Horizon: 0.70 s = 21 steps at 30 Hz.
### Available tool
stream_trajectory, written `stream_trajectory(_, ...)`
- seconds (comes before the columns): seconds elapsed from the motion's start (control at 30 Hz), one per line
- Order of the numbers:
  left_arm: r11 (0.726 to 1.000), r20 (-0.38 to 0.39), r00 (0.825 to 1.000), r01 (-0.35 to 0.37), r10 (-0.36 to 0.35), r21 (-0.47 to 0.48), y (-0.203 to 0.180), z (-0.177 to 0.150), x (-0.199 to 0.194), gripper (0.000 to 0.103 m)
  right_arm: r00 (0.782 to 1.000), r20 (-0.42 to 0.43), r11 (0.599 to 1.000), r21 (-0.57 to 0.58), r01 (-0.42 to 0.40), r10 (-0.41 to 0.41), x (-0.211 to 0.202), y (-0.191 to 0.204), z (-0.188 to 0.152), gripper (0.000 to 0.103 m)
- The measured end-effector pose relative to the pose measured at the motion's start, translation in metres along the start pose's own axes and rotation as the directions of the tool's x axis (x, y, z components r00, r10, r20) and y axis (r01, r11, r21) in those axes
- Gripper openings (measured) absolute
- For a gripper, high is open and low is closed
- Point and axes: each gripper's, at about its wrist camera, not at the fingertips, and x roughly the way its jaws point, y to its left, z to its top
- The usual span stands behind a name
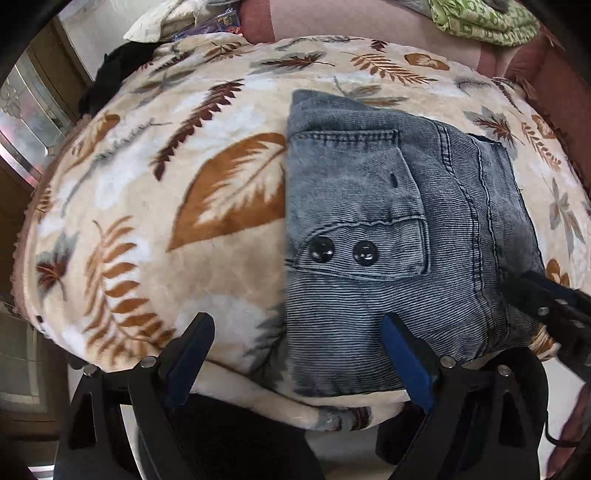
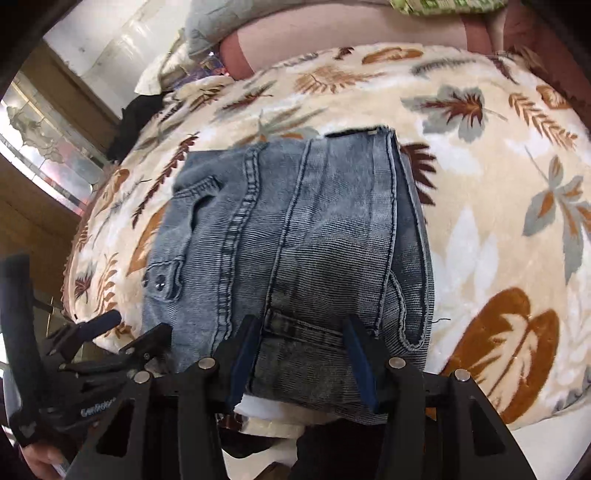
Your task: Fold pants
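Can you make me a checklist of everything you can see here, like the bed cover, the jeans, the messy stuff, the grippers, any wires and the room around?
Surface: leaf-print blanket, soft, cream with brown leaves.
Job's things: jeans folded into a compact stack, pocket flap with two black buttons on top.
Clutter: green patterned cloth and a dark garment at the far edge.
Grippers: left gripper open, holding nothing; right gripper open above the jeans' near edge, not pinching.
Cables: thin black cord near the right gripper.
Surroundings: wooden cabinet with glass on the left.

One folded pants (image 1: 388, 236), one leaf-print blanket (image 1: 155, 206), two buttons (image 1: 320, 250)
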Motion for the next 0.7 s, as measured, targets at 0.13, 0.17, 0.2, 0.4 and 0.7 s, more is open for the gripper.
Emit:
stream_trajectory(0.13, 0.999, 0.122, 0.992, -0.022, 0.025, -0.027, 0.010, 0.005, -0.044, 0.092, 0.996, 0.091, 1.000, -0.008, -0.017, 0.017, -0.036, 0.002, 0.004, 0.052)
stream_trajectory(0.17, 0.999, 0.167, 0.985, -0.030, 0.037, -0.039, 0.013, 0.007, -0.059, 0.092, 0.992, 0.129, 1.000, -0.012, -0.014, 0.015, -0.048, 0.002, 0.005, 0.052)
stream_trajectory(0.2, 0.998, 0.210, 0.977, -0.040, 0.050, -0.050, 0.015, 0.008, -0.072, 0.092, 0.986, 0.168, 1.000, -0.017, -0.012, 0.015, -0.061, 0.003, 0.006, 0.052)
stream_trajectory(0.4, 0.984, 0.439, 0.883, -0.124, 0.167, -0.127, 0.032, 0.012, -0.150, 0.092, 0.920, 0.393, 0.996, -0.086, 0.026, 0.009, -0.132, 0.019, 0.009, 0.052)
stream_trajectory(0.7, 0.970, 0.562, 0.792, -0.159, 0.237, -0.185, 0.039, -0.002, -0.211, 0.092, 0.820, 0.572, 0.989, -0.134, 0.063, 0.026, -0.193, 0.040, -0.002, 0.062)
